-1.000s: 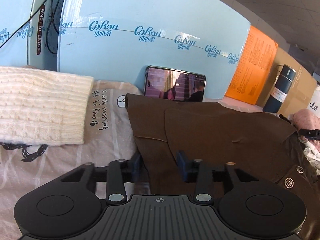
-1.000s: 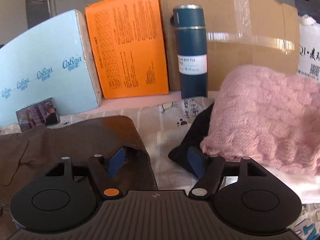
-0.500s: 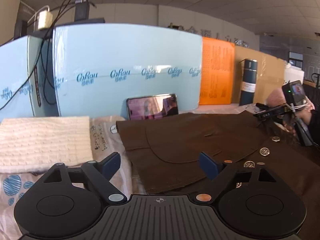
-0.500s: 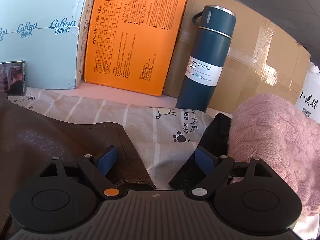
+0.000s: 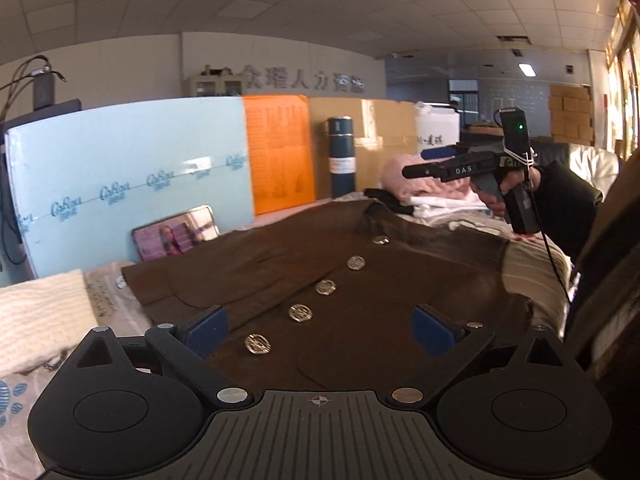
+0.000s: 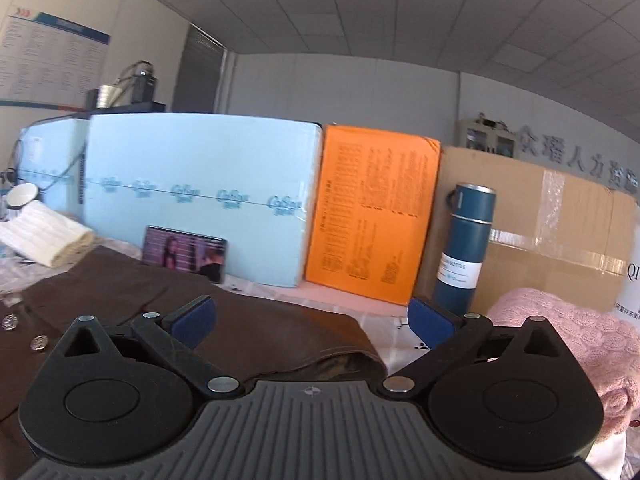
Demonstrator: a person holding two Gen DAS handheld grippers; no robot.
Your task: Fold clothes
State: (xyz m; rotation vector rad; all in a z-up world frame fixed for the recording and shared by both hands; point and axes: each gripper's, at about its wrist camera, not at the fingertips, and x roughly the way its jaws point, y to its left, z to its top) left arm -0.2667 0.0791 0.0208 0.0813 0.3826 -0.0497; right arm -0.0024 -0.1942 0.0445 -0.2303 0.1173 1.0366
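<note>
Both grippers, left gripper (image 5: 320, 330) and right gripper (image 6: 312, 318), are now spread wide and lifted, having released the brown jacket (image 5: 360, 292), which lies buttoned across centre frame; this placement looks finished.

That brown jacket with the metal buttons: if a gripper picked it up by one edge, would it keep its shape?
Probably not. The brown jacket lies limp and creased, so it would likely droop. Its metal buttons may weigh that side down.

left gripper (image 5: 320, 330): black, blue-padded fingers (image 5: 208, 330) | right gripper (image 6: 312, 322): same | sleeve (image 5: 568, 204): black
</note>
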